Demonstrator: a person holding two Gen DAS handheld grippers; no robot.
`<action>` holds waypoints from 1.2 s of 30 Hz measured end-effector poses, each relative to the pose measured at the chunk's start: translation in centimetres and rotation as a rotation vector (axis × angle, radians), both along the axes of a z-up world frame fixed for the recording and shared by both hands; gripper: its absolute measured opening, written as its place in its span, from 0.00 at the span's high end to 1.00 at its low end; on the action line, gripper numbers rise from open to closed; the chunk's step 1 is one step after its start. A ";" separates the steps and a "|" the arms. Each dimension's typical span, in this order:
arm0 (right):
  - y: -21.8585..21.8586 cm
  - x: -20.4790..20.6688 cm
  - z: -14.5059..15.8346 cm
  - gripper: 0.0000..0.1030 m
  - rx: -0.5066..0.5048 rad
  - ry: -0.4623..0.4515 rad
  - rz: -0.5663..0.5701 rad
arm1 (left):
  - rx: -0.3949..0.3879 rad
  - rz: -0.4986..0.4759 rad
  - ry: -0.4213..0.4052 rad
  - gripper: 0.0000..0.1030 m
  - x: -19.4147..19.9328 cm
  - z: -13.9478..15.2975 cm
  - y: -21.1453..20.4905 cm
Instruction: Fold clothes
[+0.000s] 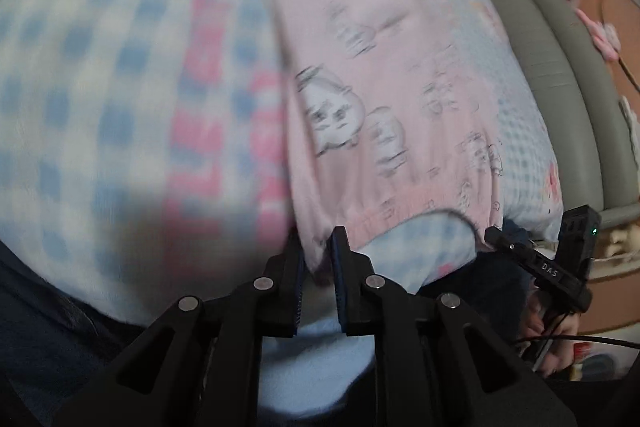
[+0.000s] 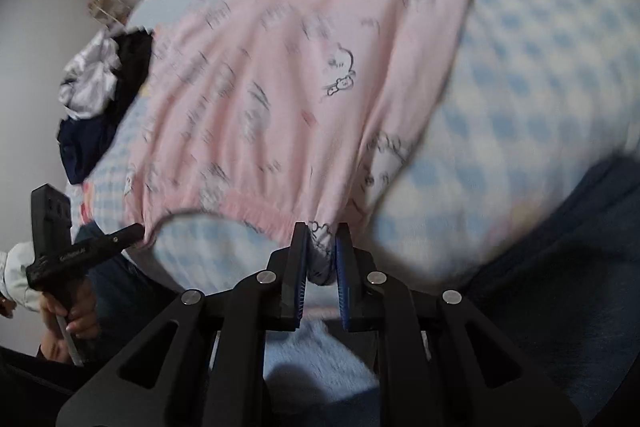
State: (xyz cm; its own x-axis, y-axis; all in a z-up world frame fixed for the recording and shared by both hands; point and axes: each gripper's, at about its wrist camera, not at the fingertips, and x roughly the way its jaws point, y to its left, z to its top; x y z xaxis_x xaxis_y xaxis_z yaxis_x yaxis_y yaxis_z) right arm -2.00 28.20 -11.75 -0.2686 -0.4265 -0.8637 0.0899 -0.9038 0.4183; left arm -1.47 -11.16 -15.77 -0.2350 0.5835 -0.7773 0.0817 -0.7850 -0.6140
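Pink garment [image 2: 288, 75], cartoon-printed, spread over the blue-checked bed [image 2: 540, 39], its elastic hem raised off the sheet at the near edge. Left gripper [image 1: 316, 255]: fingers pinching one hem corner; right gripper [image 2: 322, 251]: fingers pinching the other corner. Clothes pile [image 2: 100, 95], dark and white, on the bed beside the garment.

Garment [image 2: 280, 75] lies on bed [image 2: 540, 47], clothes pile [image 2: 96, 95] at its left.

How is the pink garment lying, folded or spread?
Spread: the pink garment lies open across the checked bed, its hem pinched by both grippers.
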 end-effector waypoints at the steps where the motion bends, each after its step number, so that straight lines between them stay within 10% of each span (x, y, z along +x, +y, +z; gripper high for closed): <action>1: 0.4 0.0 0.8 0.83 -0.015 0.006 0.006 | 0.022 0.007 0.011 0.80 0.0 0.6 -0.8; 5: 2.2 -0.6 5.7 0.75 -0.070 0.082 0.044 | 0.017 0.038 0.151 0.58 -1.8 3.8 -4.7; 14: -5.4 -16.1 11.7 0.74 0.041 0.275 0.227 | -0.132 0.207 0.248 0.60 -16.5 3.2 -9.5; 23: -20.6 -32.3 5.0 0.66 0.186 0.231 0.357 | -0.182 0.137 0.225 0.69 -24.7 0.7 -7.9; 30: -23.0 -35.2 -0.7 0.46 0.226 0.112 0.399 | -0.159 -0.013 0.308 0.69 -25.2 2.3 -4.7; 31: -22.7 -34.8 -0.9 0.51 0.227 0.122 0.409 | -0.156 -0.034 0.321 0.69 -25.1 2.5 -4.3; 32: -22.4 -34.4 -1.1 0.79 0.229 0.133 0.420 | -0.153 -0.055 0.334 0.69 -25.1 2.8 -3.9; 36: -21.8 -33.1 -1.4 0.92 0.275 0.171 0.463 | -0.141 -0.138 0.387 0.69 -24.8 3.8 -2.2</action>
